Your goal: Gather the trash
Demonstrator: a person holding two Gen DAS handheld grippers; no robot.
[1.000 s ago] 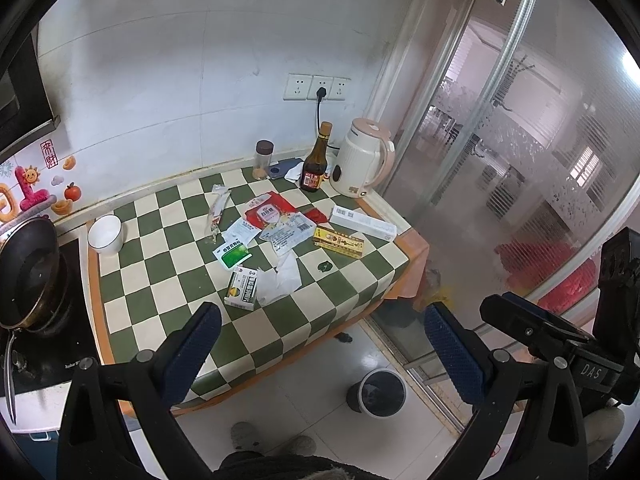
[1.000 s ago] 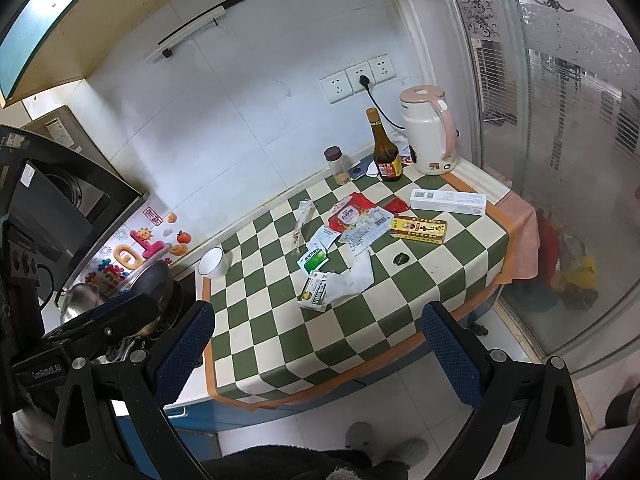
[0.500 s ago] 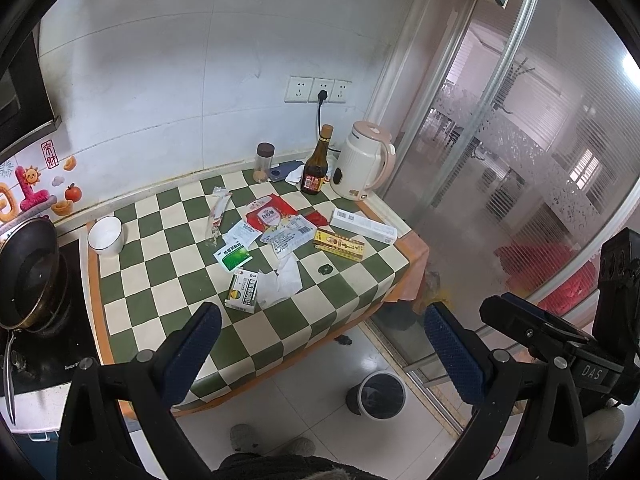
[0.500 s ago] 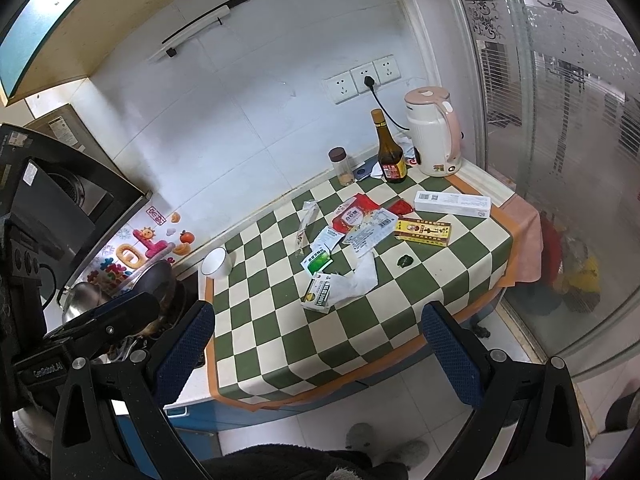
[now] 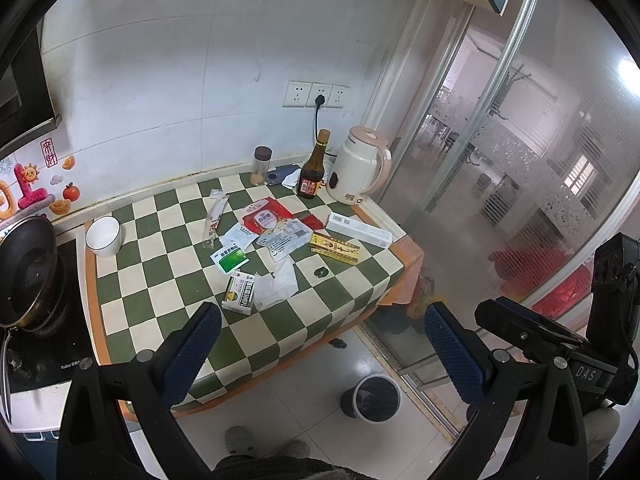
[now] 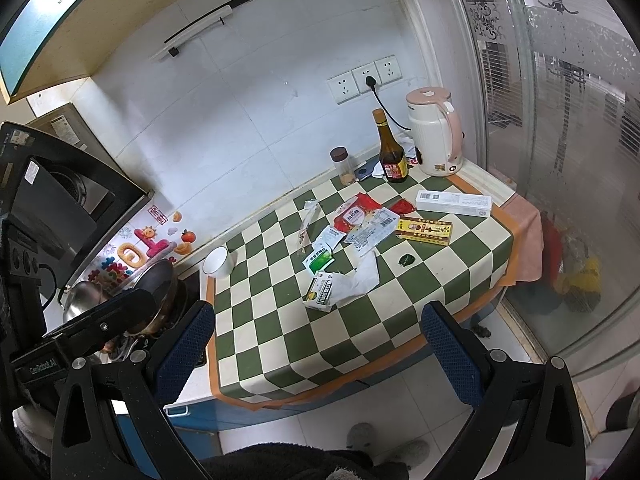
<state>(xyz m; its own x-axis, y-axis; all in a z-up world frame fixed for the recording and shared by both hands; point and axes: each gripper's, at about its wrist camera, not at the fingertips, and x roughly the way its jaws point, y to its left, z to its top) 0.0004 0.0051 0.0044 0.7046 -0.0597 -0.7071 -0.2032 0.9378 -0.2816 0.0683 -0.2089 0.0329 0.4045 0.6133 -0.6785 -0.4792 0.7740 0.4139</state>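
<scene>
Green-and-cream checks cover the counter (image 5: pixel 132 276), where the trash lies scattered mid-surface: a red packet (image 5: pixel 264 218), a green-white sachet (image 5: pixel 230 258), a small box (image 5: pixel 239 293) touching a crumpled tissue (image 5: pixel 278 284), a yellow box (image 5: pixel 335 247) and a long white box (image 5: pixel 358 230). A bin (image 5: pixel 372 398) stands on the floor below. The left hand-held gripper (image 5: pixel 320 354) and right hand-held gripper (image 6: pixel 320 354) hover well short of the counter, jaws spread wide, holding nothing.

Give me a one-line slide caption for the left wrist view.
Open left hand-held gripper hangs above green-and-cream checked tablecloth strewn with wrappers, grey round waste bin on the floor below.
</scene>
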